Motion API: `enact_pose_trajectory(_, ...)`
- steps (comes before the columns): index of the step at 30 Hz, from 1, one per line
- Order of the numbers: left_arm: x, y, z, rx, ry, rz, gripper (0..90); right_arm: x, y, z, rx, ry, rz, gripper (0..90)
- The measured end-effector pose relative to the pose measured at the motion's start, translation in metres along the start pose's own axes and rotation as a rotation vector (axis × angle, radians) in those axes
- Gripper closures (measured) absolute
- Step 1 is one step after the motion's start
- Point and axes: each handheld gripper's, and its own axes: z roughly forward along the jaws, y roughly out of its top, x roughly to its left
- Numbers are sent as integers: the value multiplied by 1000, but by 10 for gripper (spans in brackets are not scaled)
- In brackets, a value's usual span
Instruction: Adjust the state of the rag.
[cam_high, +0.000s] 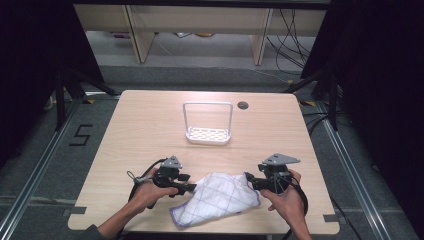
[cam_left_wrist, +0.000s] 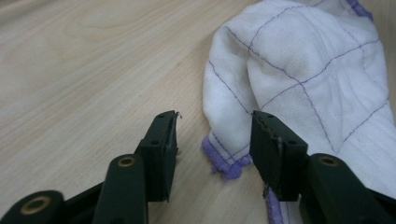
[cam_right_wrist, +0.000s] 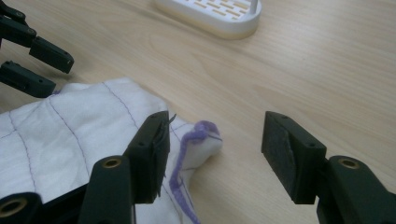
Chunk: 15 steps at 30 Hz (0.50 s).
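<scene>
A white cloth (cam_high: 216, 198) with purple grid lines and purple hem lies rumpled near the table's front edge. My left gripper (cam_high: 193, 188) is at its left corner, open; in the left gripper view the hemmed corner (cam_left_wrist: 223, 158) lies between the two black jaws of my left gripper (cam_left_wrist: 214, 135), untouched by the pads. My right gripper (cam_high: 248, 180) is at the cloth's right corner, open. In the right gripper view a raised cloth corner (cam_right_wrist: 201, 140) sits between the spread jaws of my right gripper (cam_right_wrist: 215, 140), next to the left one.
A white slotted tray with a wire hoop handle (cam_high: 208, 134) stands at the table's middle; its base (cam_right_wrist: 219, 11) appears in the right gripper view. A round cable hole (cam_high: 243, 105) is at the back. Bare wood (cam_high: 140, 135) lies around the cloth.
</scene>
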Motion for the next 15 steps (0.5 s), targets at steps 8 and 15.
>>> enact_pose_trajectory(8,-10,3,14,27,25,66,717,3,5,24,89,23,1,459)
enact_pose_trajectory(15,-11,7,5,-11,32,116,867,3,6,31,99,71,-69,870)
